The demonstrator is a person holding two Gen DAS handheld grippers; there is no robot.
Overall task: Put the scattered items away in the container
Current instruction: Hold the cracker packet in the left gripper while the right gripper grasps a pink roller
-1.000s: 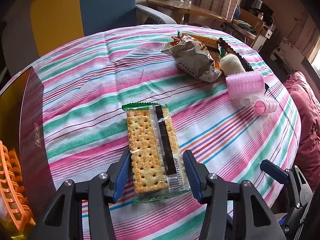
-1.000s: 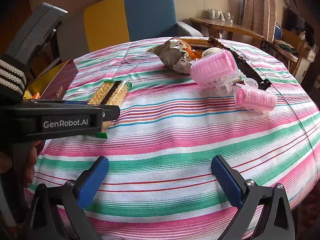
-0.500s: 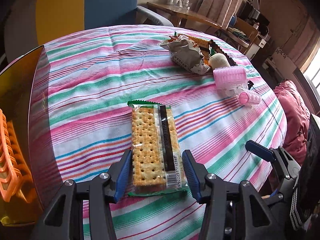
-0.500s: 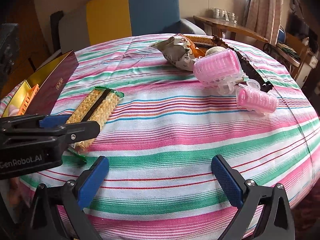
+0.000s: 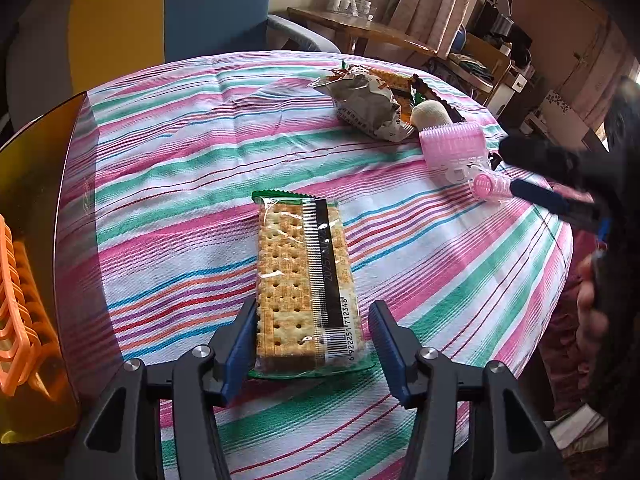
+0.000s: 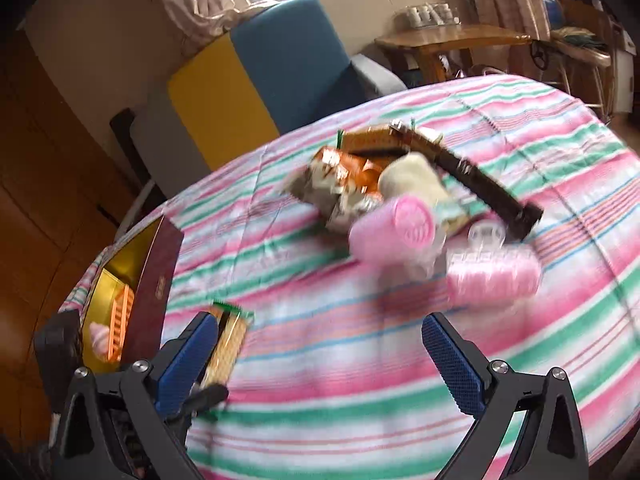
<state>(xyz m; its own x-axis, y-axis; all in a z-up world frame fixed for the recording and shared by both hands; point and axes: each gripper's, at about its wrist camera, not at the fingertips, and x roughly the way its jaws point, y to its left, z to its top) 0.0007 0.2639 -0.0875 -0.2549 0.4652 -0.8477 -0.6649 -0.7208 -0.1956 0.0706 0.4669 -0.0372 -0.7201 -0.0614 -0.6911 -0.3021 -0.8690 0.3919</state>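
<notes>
A clear packet of crackers (image 5: 306, 280) lies flat on the striped tablecloth, its near end between the blue pads of my left gripper (image 5: 312, 344). The jaws are opening, and a gap shows on the right side of the packet. The gold-lined box (image 5: 36, 160) stands just to its left with an orange comb-like clip (image 5: 16, 312) inside. My right gripper (image 6: 328, 360) hangs open and empty above the cloth, facing the two pink hair rollers (image 6: 392, 228) (image 6: 492, 276). One of its fingers (image 5: 540, 198) shows beside the small roller (image 5: 490, 186).
Behind the rollers lie a crumpled snack bag (image 6: 340, 184), a cream roll (image 6: 412, 180) and a long dark packet (image 6: 480, 180). A yellow and blue armchair (image 6: 260, 76) stands past the table's far edge. The cloth (image 5: 180, 184) drops away at the right.
The left jaws have widened a little around the cracker packet, which has come closer to the box. The right gripper has risen and swung toward the pink rollers, entering the left wrist view.
</notes>
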